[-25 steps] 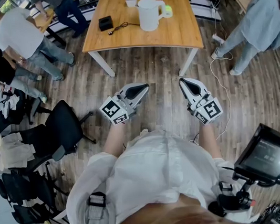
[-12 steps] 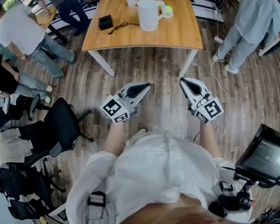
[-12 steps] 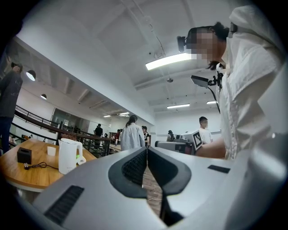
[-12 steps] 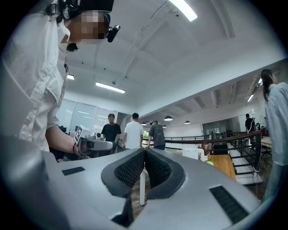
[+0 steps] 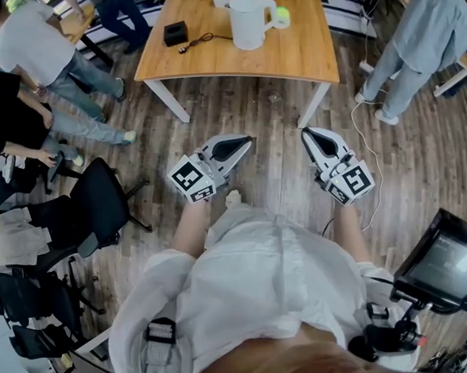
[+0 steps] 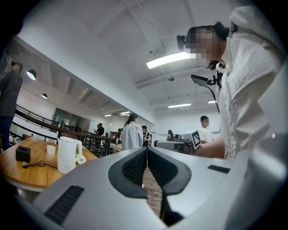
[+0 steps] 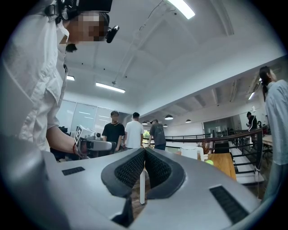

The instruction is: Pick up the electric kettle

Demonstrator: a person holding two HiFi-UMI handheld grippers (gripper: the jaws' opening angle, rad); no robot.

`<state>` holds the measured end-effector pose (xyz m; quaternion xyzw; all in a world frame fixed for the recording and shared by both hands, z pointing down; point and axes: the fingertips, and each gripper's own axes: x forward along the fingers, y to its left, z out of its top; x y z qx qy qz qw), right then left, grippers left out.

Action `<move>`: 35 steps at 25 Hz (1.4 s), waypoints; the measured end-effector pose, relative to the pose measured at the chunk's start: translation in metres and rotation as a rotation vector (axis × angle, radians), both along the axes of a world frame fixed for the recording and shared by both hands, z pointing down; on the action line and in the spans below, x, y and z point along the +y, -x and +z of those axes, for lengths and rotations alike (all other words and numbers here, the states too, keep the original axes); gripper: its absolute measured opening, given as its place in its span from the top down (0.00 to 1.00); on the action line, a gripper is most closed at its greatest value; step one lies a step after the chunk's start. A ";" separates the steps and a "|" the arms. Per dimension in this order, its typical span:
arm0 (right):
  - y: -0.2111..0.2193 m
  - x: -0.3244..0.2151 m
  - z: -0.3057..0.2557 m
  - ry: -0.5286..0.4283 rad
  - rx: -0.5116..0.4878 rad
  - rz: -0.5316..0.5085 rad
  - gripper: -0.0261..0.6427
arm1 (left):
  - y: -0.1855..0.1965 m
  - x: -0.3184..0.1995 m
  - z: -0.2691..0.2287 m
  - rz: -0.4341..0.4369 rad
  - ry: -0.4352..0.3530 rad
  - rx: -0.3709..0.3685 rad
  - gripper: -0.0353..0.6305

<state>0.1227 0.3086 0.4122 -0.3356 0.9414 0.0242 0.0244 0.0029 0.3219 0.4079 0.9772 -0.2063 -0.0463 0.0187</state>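
The kettle (image 5: 249, 21) stands upright on the desk (image 5: 304, 53), well apart from both claws. It looks like smooth white hard plastic, so it will not bend, but it may be slippery. No view shows if there is water inside, so it could be light or heavy.

The best place to grab looks like the handle (image 5: 271, 10), on the kettle's right side in the head view. The round body seems too wide and smooth for a claw. If the kettle is full it may swing, so a hold high on the handle seems safest.

The left claw (image 5: 245, 146) and the right claw (image 5: 306, 135) are both shut tight with nothing in them. They are held level over the floor (image 5: 252, 109).

A small green thing (image 5: 282, 16) sits just beside the handle, and it is too small to name. A black box (image 5: 176, 37) and a cord (image 5: 199, 43) lie left of the kettle. Whether the cord joins the kettle cannot be seen. In the right claw's view the kettle is tiny and partly hidden behind the claw.
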 end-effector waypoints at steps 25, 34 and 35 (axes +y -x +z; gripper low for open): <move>0.021 -0.222 0.013 0.058 0.009 0.057 0.94 | 0.033 -0.242 0.005 0.027 0.026 0.017 0.93; 0.042 -0.295 0.011 0.072 0.018 0.066 0.94 | 0.054 -0.312 0.003 0.045 0.038 0.025 0.93; 0.044 -0.302 0.012 0.075 0.020 0.067 0.94 | 0.057 -0.319 0.004 0.048 0.040 0.025 0.93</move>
